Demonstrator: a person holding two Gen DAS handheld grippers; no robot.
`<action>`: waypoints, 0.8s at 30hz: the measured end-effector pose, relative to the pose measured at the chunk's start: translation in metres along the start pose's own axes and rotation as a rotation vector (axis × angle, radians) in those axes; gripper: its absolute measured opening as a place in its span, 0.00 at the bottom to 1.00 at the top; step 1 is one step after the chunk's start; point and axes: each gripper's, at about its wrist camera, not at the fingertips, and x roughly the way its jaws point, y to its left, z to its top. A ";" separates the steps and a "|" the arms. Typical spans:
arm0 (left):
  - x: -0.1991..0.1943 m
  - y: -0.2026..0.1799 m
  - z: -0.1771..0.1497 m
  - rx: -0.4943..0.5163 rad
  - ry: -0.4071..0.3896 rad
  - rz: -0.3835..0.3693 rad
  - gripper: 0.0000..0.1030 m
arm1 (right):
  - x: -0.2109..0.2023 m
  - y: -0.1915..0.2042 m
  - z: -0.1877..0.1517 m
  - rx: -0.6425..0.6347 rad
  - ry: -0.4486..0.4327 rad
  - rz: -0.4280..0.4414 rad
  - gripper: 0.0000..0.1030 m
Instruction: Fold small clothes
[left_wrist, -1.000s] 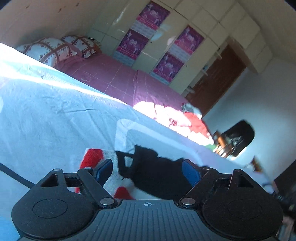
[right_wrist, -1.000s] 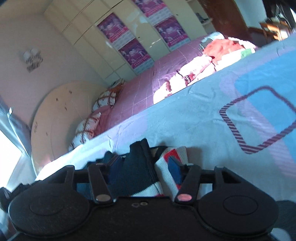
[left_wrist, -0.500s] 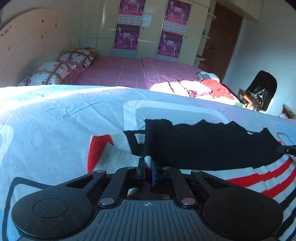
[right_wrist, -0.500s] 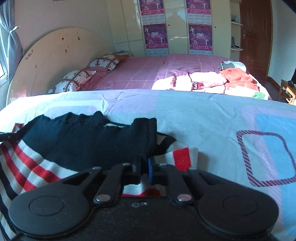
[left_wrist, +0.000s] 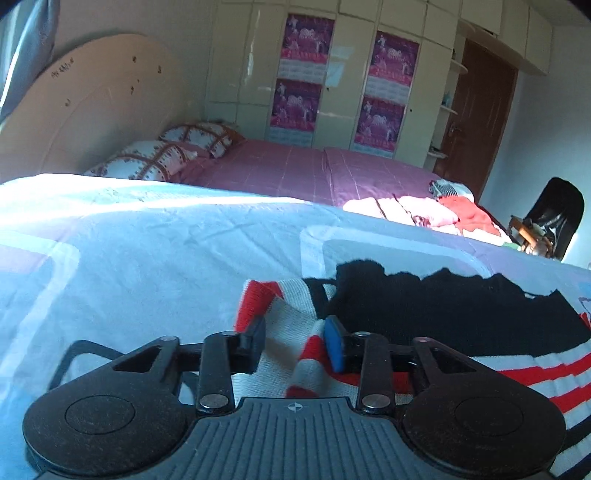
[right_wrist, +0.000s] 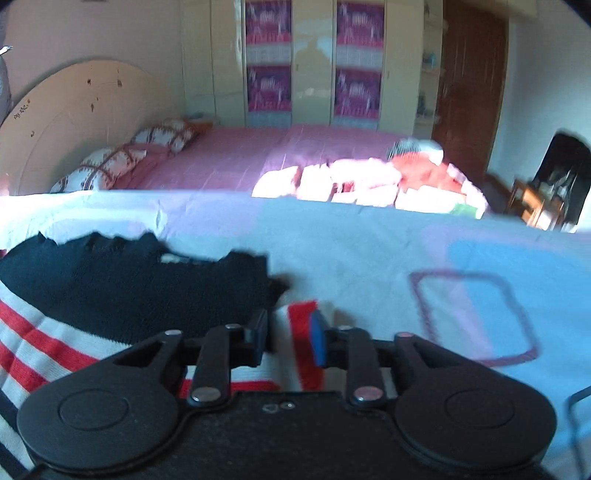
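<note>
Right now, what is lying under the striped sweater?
Around the striped sweater, the pale blue patterned bedsheet shows, so it lies on that. Whatever is directly beneath the knit is covered and cannot be seen.

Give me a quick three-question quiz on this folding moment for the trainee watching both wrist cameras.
1. True or false: the striped sweater hangs in the air off the bedsheet.
2. Which sweater colour lies farthest from both cameras: A red, B black, C white?
3. Fill in: fabric sits between the pads of the left gripper and the right gripper, whose jaws are ____.

Key: 1 false, it lies on the sheet. 2 B. 3 opening.
</note>
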 end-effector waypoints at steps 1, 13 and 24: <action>-0.010 0.000 0.000 -0.001 -0.021 0.005 0.39 | -0.011 0.001 0.000 -0.001 -0.017 0.028 0.25; 0.005 -0.144 -0.015 0.175 0.090 -0.326 0.39 | 0.006 0.125 0.002 -0.132 0.044 0.212 0.21; -0.011 -0.025 -0.030 0.080 0.091 -0.172 0.38 | -0.004 0.015 -0.029 -0.096 0.067 -0.097 0.32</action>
